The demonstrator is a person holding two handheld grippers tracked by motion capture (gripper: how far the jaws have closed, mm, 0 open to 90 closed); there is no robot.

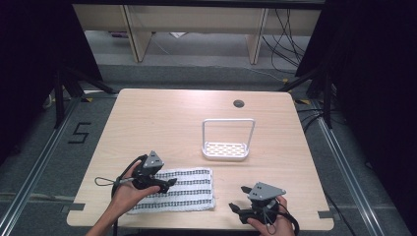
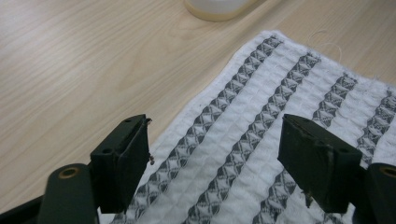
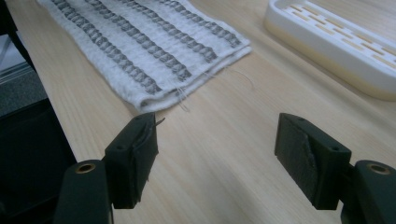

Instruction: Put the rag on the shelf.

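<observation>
Item: folded white cloth (image 1: 178, 189) with dark patterned stripes, lying flat near the table's (image 1: 162, 123) front edge; landmark for all below. Left gripper (image 1: 169, 183): over the cloth's left part, jaws wide apart, cloth beneath them and nothing pinched. Right gripper (image 1: 237, 199): just right of the cloth's near right corner, over bare wood, jaws wide, holding nothing. White slotted rack (image 1: 227, 147) with hoop handle: behind the cloth, to its right, apart from it.

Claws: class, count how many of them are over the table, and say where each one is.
2. The left claw hovers over the left end of the striped cloth, open. The right claw is near the table's front edge, right of the cloth, open and holding nothing.
</observation>
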